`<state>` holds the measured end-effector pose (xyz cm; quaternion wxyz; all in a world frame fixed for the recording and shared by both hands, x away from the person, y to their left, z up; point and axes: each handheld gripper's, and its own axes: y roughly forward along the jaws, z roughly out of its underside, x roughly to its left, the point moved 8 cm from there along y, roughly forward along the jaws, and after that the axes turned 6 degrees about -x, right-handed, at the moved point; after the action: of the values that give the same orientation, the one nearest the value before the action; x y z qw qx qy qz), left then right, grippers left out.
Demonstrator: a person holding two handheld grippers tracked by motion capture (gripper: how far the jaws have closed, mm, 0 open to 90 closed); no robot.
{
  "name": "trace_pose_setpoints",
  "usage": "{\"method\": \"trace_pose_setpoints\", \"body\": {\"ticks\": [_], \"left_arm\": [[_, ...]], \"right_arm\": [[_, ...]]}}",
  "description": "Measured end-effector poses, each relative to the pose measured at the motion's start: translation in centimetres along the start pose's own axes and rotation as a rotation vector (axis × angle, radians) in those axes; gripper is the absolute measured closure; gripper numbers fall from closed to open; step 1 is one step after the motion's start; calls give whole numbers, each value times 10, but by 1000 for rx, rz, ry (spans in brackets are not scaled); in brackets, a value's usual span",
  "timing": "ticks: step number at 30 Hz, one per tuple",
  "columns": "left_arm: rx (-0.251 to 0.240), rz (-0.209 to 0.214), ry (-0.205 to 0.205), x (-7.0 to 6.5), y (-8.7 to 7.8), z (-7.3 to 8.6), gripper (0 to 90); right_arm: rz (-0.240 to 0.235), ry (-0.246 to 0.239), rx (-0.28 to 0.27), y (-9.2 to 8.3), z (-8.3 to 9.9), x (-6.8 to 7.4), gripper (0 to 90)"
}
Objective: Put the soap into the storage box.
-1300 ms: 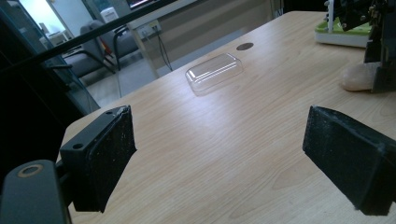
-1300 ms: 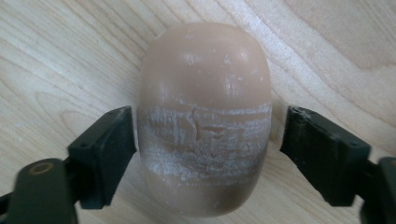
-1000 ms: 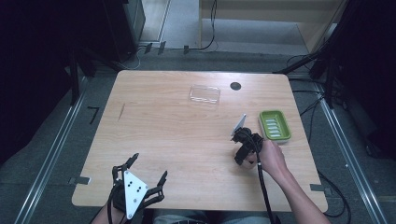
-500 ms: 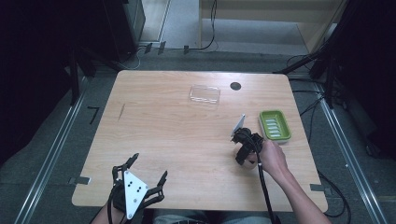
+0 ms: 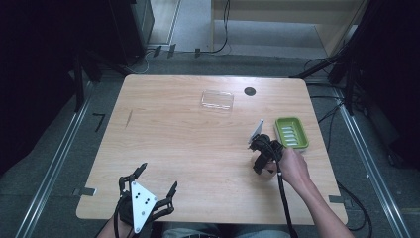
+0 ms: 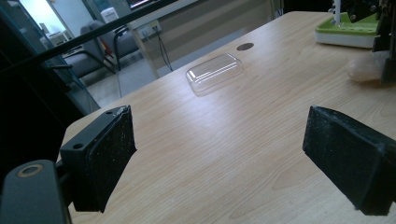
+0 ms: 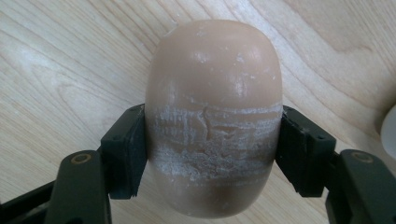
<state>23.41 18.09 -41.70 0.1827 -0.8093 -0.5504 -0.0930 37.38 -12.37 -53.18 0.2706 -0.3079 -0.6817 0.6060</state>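
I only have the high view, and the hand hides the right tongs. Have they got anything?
Observer: Yes. The right tongs are shut on a tan soap bar, with the pads on its two sides.
Operator: What state is the bar in?
Observer: Scuffed white in a band between the pads.
Operator: And the left tongs?
Observer: The left tongs are open with nothing between them, facing the clear lid.

A tan soap bar [image 7: 212, 116], streaked with white scuffs, sits between black pads [image 7: 125, 156]. Nearby: a lime-green ribbed dish [image 5: 291, 132] and a clear lid [image 5: 217, 100] on the pale wood-grain table [image 5: 173, 134].
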Motion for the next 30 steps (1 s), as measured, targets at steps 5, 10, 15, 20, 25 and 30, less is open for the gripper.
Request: {"method": "trace_pose_setpoints", "body": {"ticks": [5, 10, 15, 20, 25, 30], "left_arm": [[-1, -1, -1, 0, 0, 0, 99], [-2, -1, -2, 1, 0, 0, 99], [-3, -1, -1, 0, 0, 0, 99], [-3, -3, 1, 1, 0, 0, 99], [-2, -2, 1, 1, 0, 0, 99], [-2, -2, 1, 1, -1, 0, 99]], "right_arm": [[4, 2, 8, -2, 3, -4, 334], [8, 12, 7, -5, 6, -8, 334], [11, 26, 5, -10, 10, -15, 335], [15, 42, 5, -15, 15, -21, 335], [13, 54, 12, -17, 19, -27, 335], [14, 67, 13, -18, 22, -31, 335]]}}
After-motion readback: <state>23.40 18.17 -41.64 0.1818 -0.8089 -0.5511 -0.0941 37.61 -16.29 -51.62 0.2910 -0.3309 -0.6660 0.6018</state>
